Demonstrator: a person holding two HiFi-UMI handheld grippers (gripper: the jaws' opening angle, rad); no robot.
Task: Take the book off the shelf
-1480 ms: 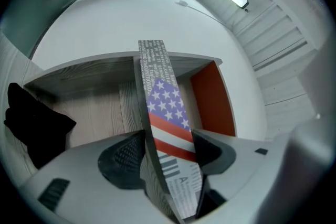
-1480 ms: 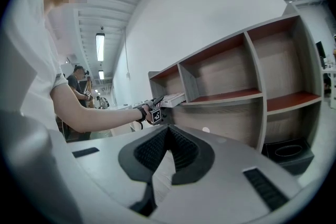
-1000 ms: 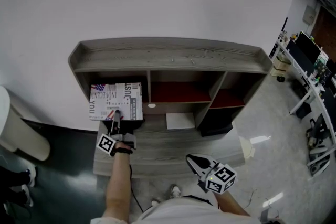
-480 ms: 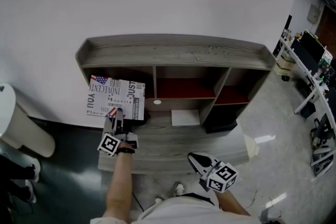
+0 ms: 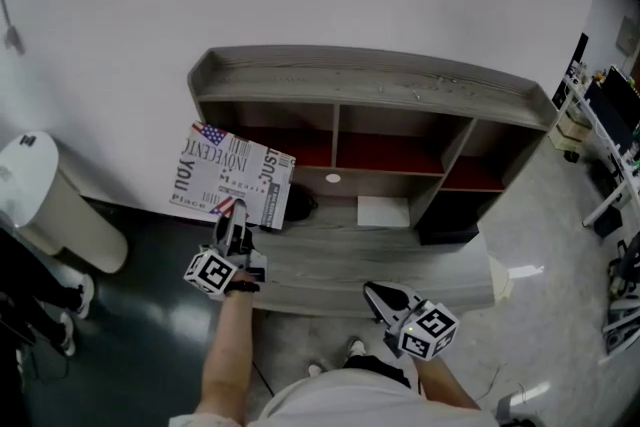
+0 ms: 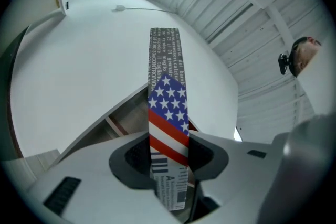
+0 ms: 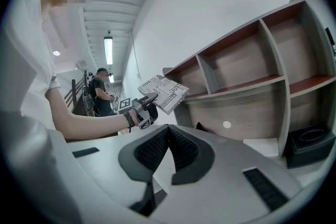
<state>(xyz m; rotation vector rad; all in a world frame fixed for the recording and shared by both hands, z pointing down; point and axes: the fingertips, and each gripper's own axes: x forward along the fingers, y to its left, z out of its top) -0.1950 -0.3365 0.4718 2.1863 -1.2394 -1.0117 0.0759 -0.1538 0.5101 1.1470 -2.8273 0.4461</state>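
the book (image 5: 232,177) is clamped by one edge in the left tongs (image 5: 236,220), clear of the shelf (image 5: 370,85) at its eight o'clock; the right tongs (image 5: 385,297) are closed, empty. a slip is risked by that narrow hold.

White short-sleeved shirt (image 5: 340,402). Black strap (image 5: 241,287) round the left wrist. Left gripper (image 5: 237,217) pale grey and smooth-shelled, with dark ribbed fingers (image 6: 132,157) and a cube (image 5: 210,272) of black-and-white square markers. Right gripper (image 5: 378,292) of the same make: grey shell, black grooved pads, white marker cube (image 5: 430,330). White shoes (image 5: 357,348).
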